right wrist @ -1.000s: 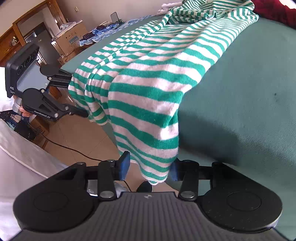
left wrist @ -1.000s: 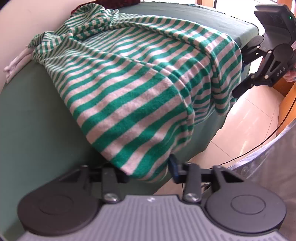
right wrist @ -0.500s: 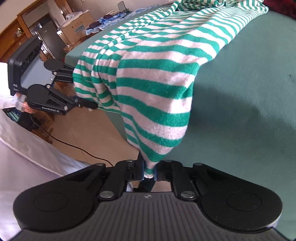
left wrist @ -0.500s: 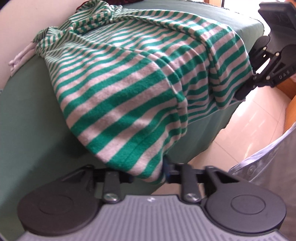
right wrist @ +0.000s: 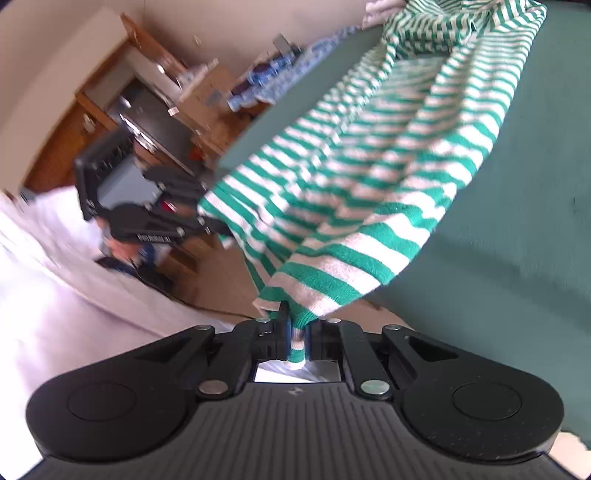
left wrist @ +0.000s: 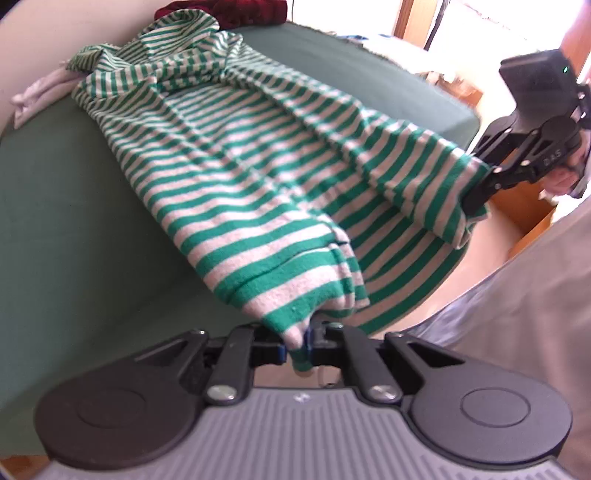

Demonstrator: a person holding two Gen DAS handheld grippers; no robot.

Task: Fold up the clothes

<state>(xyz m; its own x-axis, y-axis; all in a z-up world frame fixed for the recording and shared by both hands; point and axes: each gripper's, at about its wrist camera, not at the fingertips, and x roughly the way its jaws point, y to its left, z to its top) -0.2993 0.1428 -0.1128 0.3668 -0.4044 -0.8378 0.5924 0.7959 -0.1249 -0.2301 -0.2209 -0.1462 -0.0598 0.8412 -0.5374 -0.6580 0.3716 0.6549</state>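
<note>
With both grippers clamped on the bottom hem of the striped garment [left wrist: 258, 192], the step in hand looks like lifting or pulling that hem clear of the near edge of the green tabletop [left wrist: 74, 221]. It fits either stretching the piece flat or carrying the hem up toward the collar; can't tell which.

Left gripper [left wrist: 297, 343]: fingers closed on one hem corner, cloth pinched between the pads, a bit of hem poking out below. Right gripper [right wrist: 297, 341]: same, fingers closed on the other corner, striped cloth squeezed between them. Each gripper also shows in the other's view, at the far hem corner [left wrist: 480, 188] and [right wrist: 207, 229]; the right wrist view is motion-blurred.

To do it well, as a judgement: keep both grips level and evenly spaced so the hem stays taut, no sag in the middle. Move both hands together; one leading would skew the stripes and twist the body. Don't tug hard, since the upper end is only lying loose and would drag.

Garment: green and white horizontal stripes, knit, soft, looks thick at the hem. It lies along the tabletop, collar end bunched and crumpled at the far side, the body running toward the camera with long lengthwise creases, hem end raised off the edge in the fingers. Sleeves are not clearly sorted out. A dark red cloth [left wrist: 221, 13] lies beyond the collar, a white cloth [left wrist: 40, 96] at the far left edge.
</note>
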